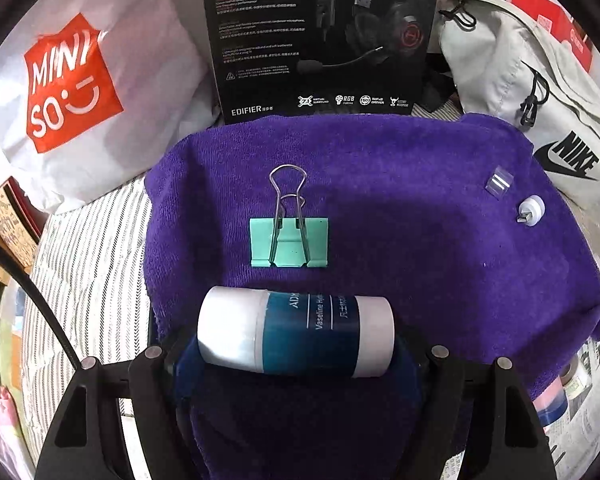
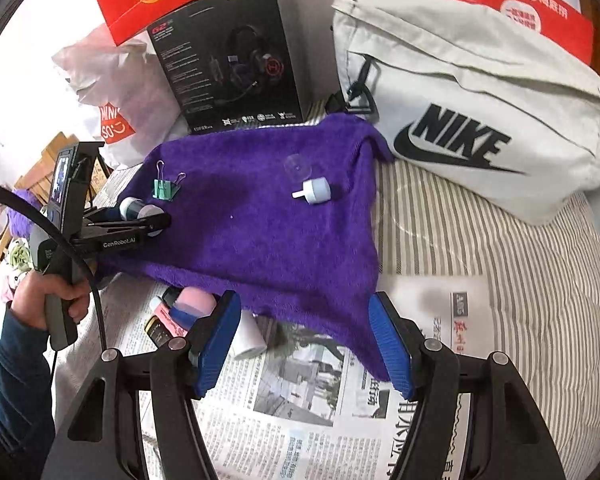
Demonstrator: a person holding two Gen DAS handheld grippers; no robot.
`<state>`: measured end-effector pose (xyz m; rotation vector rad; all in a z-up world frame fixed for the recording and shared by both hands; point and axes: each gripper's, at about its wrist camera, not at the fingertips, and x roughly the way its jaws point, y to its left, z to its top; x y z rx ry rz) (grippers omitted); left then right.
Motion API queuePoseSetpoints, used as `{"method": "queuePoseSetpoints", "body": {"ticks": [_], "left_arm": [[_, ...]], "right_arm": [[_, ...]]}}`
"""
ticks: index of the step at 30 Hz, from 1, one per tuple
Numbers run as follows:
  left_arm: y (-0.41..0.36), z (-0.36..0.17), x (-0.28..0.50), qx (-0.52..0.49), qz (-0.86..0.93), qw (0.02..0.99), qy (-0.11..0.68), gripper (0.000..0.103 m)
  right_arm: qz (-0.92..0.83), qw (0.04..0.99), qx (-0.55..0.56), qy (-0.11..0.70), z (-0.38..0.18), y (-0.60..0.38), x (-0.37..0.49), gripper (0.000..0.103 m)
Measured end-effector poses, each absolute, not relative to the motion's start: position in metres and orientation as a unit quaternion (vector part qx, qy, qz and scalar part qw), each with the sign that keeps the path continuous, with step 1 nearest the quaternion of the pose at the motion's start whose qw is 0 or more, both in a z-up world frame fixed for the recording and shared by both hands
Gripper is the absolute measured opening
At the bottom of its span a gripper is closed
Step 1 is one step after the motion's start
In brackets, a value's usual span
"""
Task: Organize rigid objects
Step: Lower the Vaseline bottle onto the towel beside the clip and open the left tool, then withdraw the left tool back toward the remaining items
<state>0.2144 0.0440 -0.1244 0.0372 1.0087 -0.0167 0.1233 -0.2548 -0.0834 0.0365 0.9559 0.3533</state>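
A purple towel [image 1: 400, 220] [image 2: 268, 240] is spread over a striped bed. On it lie a green binder clip [image 1: 289, 242] [image 2: 165, 189], a small white USB plug [image 1: 532, 211] [image 2: 315, 192] and a clear plastic cap [image 1: 499, 184] [image 2: 298, 166]. My left gripper [image 1: 296, 344] [image 2: 148, 216] is shut on a white and teal Vaseline bottle [image 1: 296, 332] [image 2: 138, 208], gripped end to end and held sideways just short of the clip. My right gripper [image 2: 303, 300] stands open over the towel's near edge, with nothing between its blue pads [image 2: 216, 344].
A black headset box [image 1: 320, 36] [image 2: 236, 64], a white Miniso bag [image 1: 72, 92] and a grey Nike bag [image 2: 472, 108] [image 1: 540, 92] line the far side. Newspaper [image 2: 308, 420] covers the near bed. Pink and white items [image 2: 188, 312] lie by the towel's near edge. A hand [image 2: 52, 296] holds the left gripper.
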Motion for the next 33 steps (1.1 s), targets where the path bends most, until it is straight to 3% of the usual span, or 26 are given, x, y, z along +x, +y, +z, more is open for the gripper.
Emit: {"method": "queuePoseSetpoints", "body": {"ticks": [8, 13, 17, 27, 33], "left_arm": [[0.045, -0.125, 0.216, 0.019, -0.012, 0.87, 0.492, 0.078], [0.042, -0.126, 0.214, 0.014, -0.011, 0.862, 0.506, 0.087], [0.042, -0.122, 0.206, 0.01, 0.001, 0.857, 0.515, 0.087], [0.03, -0.072, 0.13, 0.015, -0.017, 0.886, 0.463, 0.087], [-0.001, -0.073, 0.086, 0.021, -0.094, 0.886, 0.453, 0.087]], "right_arm": [[0.172, 0.869, 0.042, 0.461, -0.084, -0.263, 0.117, 0.066], [0.172, 0.871, 0.046, 0.458, -0.083, -0.267, 0.112, 0.066], [0.173, 0.871, 0.041, 0.457, -0.082, -0.268, 0.106, 0.066], [0.184, 0.872, 0.035, 0.453, -0.081, -0.263, 0.088, 0.066], [0.166, 0.881, 0.02, 0.443, -0.076, -0.278, 0.074, 0.066]]}}
